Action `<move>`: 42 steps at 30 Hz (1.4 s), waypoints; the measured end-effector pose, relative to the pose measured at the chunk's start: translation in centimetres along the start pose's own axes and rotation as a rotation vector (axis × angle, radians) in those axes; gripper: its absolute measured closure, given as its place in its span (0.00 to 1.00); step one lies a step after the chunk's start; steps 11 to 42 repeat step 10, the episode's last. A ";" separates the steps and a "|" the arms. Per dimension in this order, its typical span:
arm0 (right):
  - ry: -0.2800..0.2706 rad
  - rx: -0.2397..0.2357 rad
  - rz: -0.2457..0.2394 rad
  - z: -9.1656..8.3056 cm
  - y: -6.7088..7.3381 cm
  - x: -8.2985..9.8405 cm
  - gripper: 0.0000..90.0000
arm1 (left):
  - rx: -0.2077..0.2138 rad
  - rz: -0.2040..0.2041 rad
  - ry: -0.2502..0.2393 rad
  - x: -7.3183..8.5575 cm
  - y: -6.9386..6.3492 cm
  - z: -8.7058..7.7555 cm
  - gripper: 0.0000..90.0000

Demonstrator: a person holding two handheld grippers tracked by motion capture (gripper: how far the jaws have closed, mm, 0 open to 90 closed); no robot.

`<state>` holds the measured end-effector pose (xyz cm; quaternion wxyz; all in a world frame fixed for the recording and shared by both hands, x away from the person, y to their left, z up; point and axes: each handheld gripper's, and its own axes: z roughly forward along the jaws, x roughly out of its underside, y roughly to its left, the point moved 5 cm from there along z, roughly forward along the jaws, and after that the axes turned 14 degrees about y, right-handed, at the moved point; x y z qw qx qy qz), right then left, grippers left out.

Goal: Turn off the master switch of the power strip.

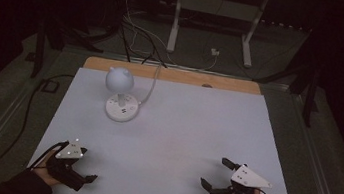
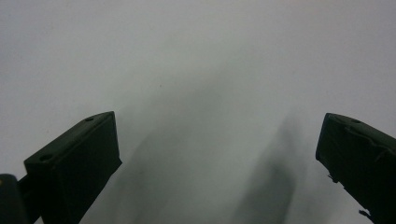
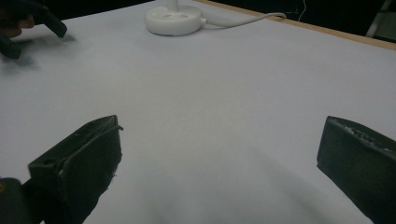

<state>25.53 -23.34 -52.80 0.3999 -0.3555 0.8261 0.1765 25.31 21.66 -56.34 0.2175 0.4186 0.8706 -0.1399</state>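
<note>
Small white round-headed desk lamp point(image 1: 120, 95) w/ cord sits far back on bench point(image 1: 196, 130); left gripper point(image 1: 79, 178) and right gripper point(image 1: 214, 174), both spread wide, empty; hasty reach may topple it.

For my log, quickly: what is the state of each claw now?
Left claw: open, holding nothing.
Right claw: open, holding nothing.

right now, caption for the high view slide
Both open tongs, left and right, wait near a white lamp on the table.

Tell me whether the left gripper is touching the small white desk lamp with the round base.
Apart. In the high view the left gripper sits at the table's near edge, with a wide stretch of bare white tabletop between it and the small white desk lamp.
</note>
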 end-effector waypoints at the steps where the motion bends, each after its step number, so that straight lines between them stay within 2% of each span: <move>1: 0.000 0.002 -0.002 0.0 0.0 0.0 0.00 | -0.002 -0.002 -0.004 -0.1 0.0 -0.1 0.00; 10: -0.004 -0.004 0.000 -0.1 0.0 0.0 0.00 | 0.001 -0.010 -0.037 -0.4 0.0 -0.4 0.00; 42: -0.004 -0.004 0.000 -0.1 0.0 0.0 0.00 | 0.001 -0.010 -0.037 -0.4 0.0 -0.4 0.00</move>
